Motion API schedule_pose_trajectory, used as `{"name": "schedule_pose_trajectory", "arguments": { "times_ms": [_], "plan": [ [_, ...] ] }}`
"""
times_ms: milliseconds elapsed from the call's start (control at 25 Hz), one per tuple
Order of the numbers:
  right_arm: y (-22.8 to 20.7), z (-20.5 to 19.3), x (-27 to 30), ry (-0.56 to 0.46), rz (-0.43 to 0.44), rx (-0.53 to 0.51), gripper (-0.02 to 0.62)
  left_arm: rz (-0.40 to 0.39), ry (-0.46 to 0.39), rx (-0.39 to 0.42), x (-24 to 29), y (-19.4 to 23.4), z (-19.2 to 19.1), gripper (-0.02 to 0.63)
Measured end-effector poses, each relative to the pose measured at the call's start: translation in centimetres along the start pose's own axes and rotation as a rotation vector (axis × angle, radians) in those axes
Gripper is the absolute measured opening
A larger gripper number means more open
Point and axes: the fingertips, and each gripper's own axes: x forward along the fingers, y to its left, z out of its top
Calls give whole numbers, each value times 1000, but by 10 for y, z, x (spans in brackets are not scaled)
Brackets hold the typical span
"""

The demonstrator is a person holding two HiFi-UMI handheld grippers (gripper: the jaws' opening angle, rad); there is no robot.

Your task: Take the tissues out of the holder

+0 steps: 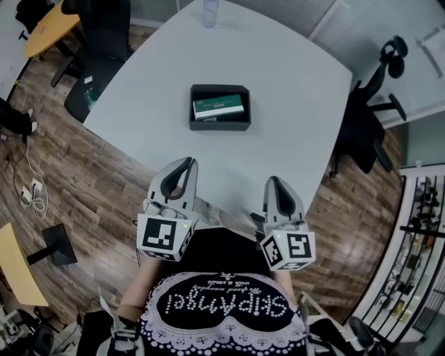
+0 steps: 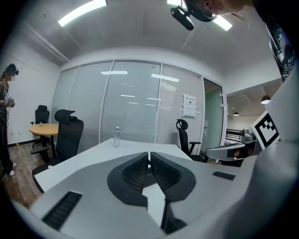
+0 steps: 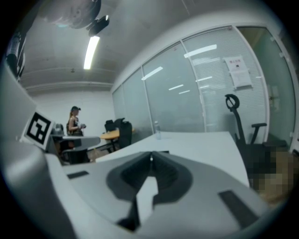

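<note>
Two grippers sit low at the near edge of the white bench, both clenched on nothing. At far left a black chair stands by the bench's corner, with a round yellow table beyond it. The left gripper is at the bench's near left edge, its jaws pressed together and empty, pointing toward the middle. Ahead of it and a little to the right, well apart from both grippers, the dark holder rests on the middle of the bench. The green tissue pack lies flat inside it, slightly askew. A clear bottle stands upright at the far edge, beyond the holder. The right gripper sits at the near right edge, its jaws likewise together with nothing between them. Right of the bench stands a second black chair.
</note>
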Motion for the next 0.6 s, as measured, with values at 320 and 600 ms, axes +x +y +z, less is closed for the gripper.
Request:
{"name": "schedule_pose_trajectory", "arguments": {
  "times_ms": [320,600],
  "plan": [
    [22,11,30,2,-46,23,35,-54,11,-3,19,38,12,35],
    [35,17,50,-7,-103,34,35,-113,8,9,40,66,19,35]
  ]
}}
